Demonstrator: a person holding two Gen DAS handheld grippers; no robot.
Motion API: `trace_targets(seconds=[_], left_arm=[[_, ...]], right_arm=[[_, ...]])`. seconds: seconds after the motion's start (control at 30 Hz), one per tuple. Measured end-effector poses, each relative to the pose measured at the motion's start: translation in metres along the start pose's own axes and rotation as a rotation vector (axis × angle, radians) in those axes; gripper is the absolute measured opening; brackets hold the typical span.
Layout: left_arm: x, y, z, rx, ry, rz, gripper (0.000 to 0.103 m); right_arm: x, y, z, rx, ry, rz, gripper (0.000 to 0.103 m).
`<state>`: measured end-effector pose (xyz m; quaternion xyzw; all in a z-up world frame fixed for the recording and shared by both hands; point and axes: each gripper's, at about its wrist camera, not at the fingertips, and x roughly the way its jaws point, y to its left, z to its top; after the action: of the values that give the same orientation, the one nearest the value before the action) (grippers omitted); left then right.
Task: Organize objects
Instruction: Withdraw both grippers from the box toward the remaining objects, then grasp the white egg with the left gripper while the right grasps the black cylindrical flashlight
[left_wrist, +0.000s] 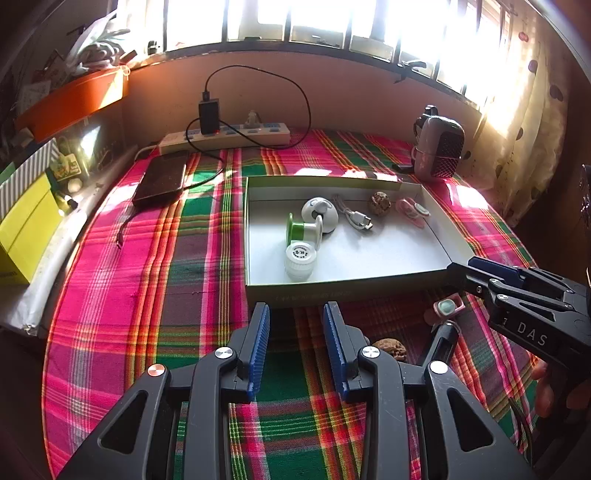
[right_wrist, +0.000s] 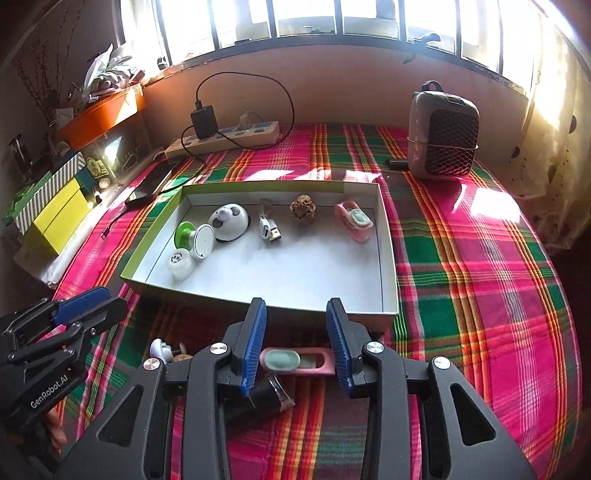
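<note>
Right gripper (right_wrist: 296, 345) holds a pink clip with a pale green pad (right_wrist: 293, 361) crosswise between its blue pads, each end against a pad, so the jaws are clamped on it; it sits just short of the near wall of the shallow box (right_wrist: 388, 258). From the left wrist view the same clip (left_wrist: 447, 307) shows at the tip of the right gripper (left_wrist: 458, 271), near the box's near right corner. Left gripper (left_wrist: 296, 317) has its jaws apart with only plaid cloth (left_wrist: 147, 280) between them, also just short of the box's near wall (left_wrist: 314, 290). Inside the box: a green spool (right_wrist: 190, 236), a white cap (right_wrist: 180, 263) just in front of it, a white dome-shaped gadget (right_wrist: 229, 221), a coiled white cable (right_wrist: 269, 227), a brown nut (right_wrist: 303, 209) and a second pink clip (right_wrist: 354, 220) at the far right. On the cloth outside the box, below the right gripper, lie a dark cylinder (right_wrist: 264, 400), a small white piece (right_wrist: 160, 350) and another nut (left_wrist: 391, 349). Farther back: a power strip (right_wrist: 225, 137) with a black charger (right_wrist: 203, 121), a phone (left_wrist: 160, 181), a small heater (right_wrist: 441, 138). Yellow boxes (right_wrist: 61, 218) stand at the left edge.
</note>
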<state>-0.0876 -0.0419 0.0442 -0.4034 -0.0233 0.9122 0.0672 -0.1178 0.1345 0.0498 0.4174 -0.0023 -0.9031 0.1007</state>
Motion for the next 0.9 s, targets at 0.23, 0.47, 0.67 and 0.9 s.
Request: trace_targets(seconds=[0.23, 0.47, 0.67, 0.9], left_arm=[[-0.003, 0.009, -0.018, -0.024, 0.025, -0.022, 0.029], [-0.008, 0.012, -0.031, -0.013, 0.043, -0.040, 0.029], [-0.011, 0.013, -0.034, 0.000, 0.045, -0.066, 0.029], [-0.010, 0.016, -0.035, 0.004, 0.048, -0.095, 0.029]], right_arm=[[-0.015, 0.003, -0.024, 0.030, 0.005, -0.004, 0.053], [-0.007, 0.021, -0.039, 0.050, 0.040, -0.019, 0.053], [-0.004, 0.029, -0.044, 0.050, 0.054, -0.064, 0.054], [0.000, 0.035, -0.047, 0.058, 0.074, -0.091, 0.058]])
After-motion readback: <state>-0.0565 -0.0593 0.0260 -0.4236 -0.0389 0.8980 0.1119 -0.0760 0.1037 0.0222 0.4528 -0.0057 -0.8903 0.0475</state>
